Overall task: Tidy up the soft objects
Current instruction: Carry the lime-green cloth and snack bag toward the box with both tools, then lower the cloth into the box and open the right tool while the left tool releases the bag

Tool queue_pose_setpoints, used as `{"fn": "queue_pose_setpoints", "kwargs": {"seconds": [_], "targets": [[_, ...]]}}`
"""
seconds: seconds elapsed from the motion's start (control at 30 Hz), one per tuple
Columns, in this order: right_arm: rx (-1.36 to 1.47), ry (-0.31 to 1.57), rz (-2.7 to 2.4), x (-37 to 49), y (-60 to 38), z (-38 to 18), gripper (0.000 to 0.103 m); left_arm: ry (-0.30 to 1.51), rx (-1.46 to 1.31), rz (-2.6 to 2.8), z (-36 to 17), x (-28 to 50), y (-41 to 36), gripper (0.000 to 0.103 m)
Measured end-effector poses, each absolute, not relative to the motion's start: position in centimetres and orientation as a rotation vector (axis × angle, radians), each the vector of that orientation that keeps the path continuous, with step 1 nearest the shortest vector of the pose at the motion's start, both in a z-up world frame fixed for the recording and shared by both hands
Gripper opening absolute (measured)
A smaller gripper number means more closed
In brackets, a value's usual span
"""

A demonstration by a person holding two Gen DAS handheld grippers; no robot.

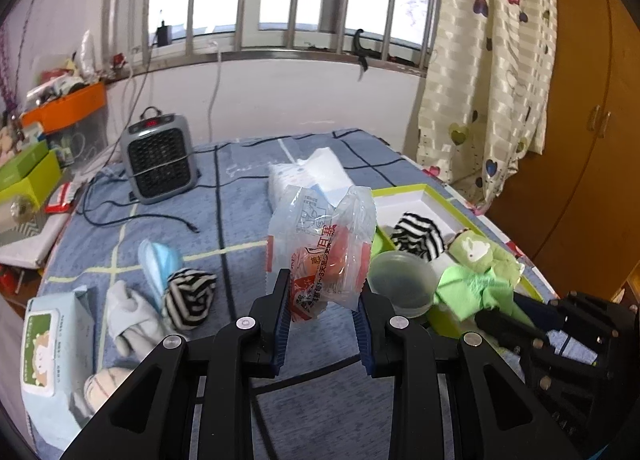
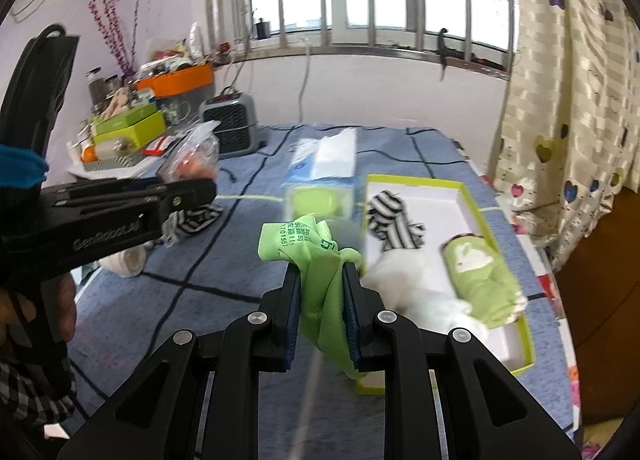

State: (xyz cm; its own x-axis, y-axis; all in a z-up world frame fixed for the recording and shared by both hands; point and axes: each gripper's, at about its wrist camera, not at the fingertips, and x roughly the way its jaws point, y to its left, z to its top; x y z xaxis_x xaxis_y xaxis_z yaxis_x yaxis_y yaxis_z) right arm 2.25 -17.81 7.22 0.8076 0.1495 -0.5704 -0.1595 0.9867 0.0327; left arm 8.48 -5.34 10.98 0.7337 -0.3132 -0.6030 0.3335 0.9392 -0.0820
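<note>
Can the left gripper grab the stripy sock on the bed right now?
Probably not yet. The left gripper is shut on a plastic packet, so its fingers are full. The stripy sock lies uncovered, nothing on it.

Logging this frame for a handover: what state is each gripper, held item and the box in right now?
left gripper: shut on plastic snack bag, lifted
right gripper: shut on green cloth, lifted
green-edged box: open, holding striped sock and green plush
</note>
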Motion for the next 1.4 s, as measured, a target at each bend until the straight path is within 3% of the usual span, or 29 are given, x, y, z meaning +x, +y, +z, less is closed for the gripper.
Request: {"fn": "queue_pose_setpoints", "kwargs": {"seconds": [0.63,1.4], "targets": [[0.005,0.606,0.002,6.9,-26.3,8.1,0.021,0.684,0.066,-0.510,10.9,12.1,-13.4,0.026],[-0.045,0.758,0.013,16.4,-30.2,4.8,0.021,0.819,0.094,-0.569,6.6,18.3,-20.0,0.026]]}}
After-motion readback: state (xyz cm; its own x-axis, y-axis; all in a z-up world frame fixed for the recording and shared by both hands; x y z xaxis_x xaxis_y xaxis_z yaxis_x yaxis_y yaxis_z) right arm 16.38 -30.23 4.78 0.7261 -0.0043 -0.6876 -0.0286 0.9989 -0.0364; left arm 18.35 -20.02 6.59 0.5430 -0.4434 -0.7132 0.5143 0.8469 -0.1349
